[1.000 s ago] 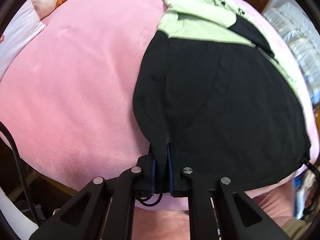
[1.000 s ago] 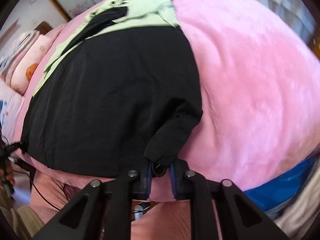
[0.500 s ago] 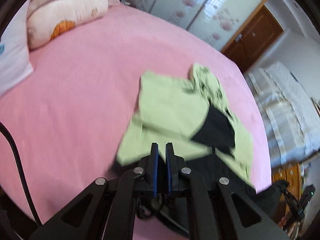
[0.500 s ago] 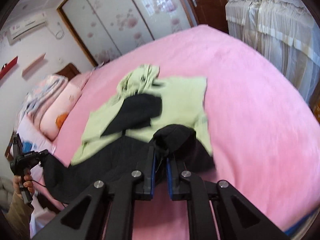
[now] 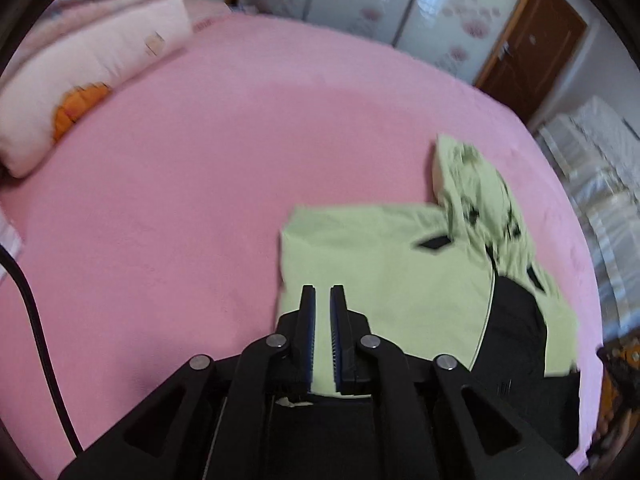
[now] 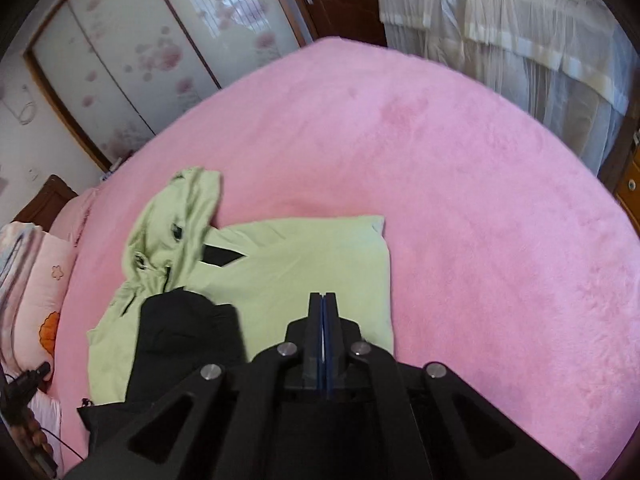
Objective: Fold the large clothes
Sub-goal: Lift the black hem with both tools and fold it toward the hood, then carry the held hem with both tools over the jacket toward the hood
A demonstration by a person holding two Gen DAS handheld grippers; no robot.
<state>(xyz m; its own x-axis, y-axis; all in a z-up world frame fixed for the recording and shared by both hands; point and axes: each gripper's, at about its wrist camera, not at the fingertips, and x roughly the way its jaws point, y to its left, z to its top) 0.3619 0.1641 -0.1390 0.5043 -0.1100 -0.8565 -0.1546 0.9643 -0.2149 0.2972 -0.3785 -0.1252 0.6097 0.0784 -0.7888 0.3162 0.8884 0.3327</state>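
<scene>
So both my grippers are up over the pink bed [image 5: 180, 184] right now, looking down at the hoodie [image 5: 384, 272]. It's a light green and black one, lying on the blanket straight ahead of and under my jaws.

My left gripper [image 5: 322, 294] has its jaws a little apart, just a narrow slit between the blue pads, and there's green fabric showing through that slit. I honestly can't tell whether any cloth is caught down low between them, black stuff sits right under the base of the fingers. The green panel spreads out ahead and to the right of those jaws, the crumpled hood [image 5: 472, 184] is farther off to the right, and a black sleeve [image 5: 516, 320] drapes over the green on the right side.

My right gripper [image 6: 323, 298] has its jaws pressed flat together, pads touching, nothing visible between them. From there the hoodie [image 6: 304, 264] is ahead and to the left, its far corner just left of the jaw line. The hood [image 6: 176, 224] is bunched up far left, black sleeve [image 6: 180, 332] lying over the green just left of my fingers.

Folded bedding [image 5: 80, 80] with an orange flower print sits way off to the left of my left jaws.
</scene>
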